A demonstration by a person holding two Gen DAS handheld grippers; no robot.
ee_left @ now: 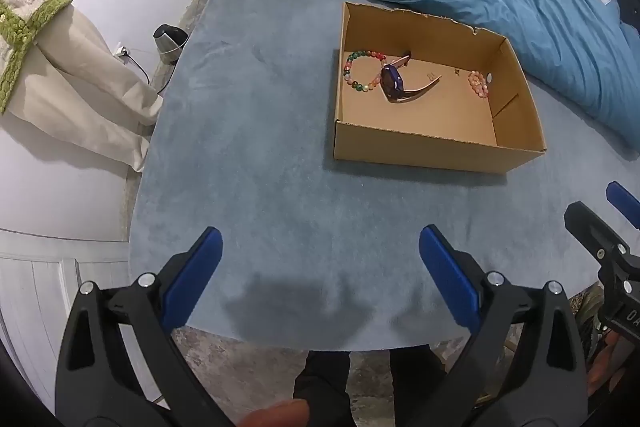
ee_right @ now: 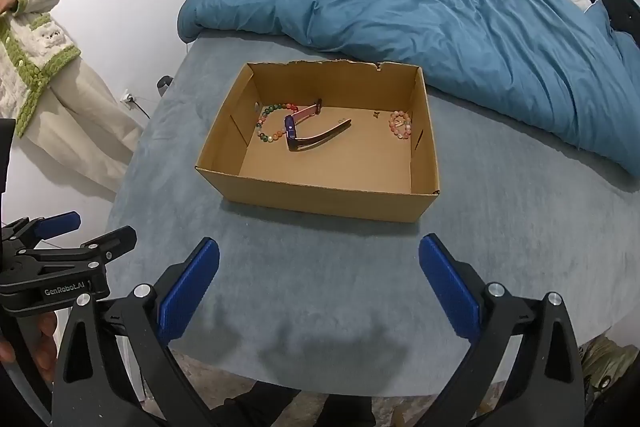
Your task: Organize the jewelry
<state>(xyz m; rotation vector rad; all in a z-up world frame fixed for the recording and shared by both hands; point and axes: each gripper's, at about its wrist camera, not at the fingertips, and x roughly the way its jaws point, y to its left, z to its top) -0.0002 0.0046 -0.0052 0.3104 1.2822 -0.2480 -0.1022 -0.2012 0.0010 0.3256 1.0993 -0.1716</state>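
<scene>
Left wrist view
Left gripper [ee_left: 320,247]: black frame, ribbed blue pads, jaws spread wide, nothing between them; lower centre.
Right gripper [ee_left: 616,211]: partly in frame at right edge; writing cut off, unreadable.
Cardboard box [ee_left: 420,151]: open-topped, torn far rim, upper right of centre on grey-blue velvety bed cover [ee_left: 260,167].
Beaded bracelet [ee_left: 362,71]: multicoloured round beads, a ring lying flat at box's left.
Wristwatch [ee_left: 394,83]: dark purple case, pink curved strap, long axis lower left to upper right.
Small pink bracelet [ee_left: 479,83]: bunched, box's right.

Right wrist view
Right gripper [ee_right: 320,255]: jaws wide apart, empty.
Left gripper [ee_right: 80,231]: lower left, labelled "GenRobot.AI".
Duvet [ee_right: 440,7]: teal, crumpled, behind box.
</scene>
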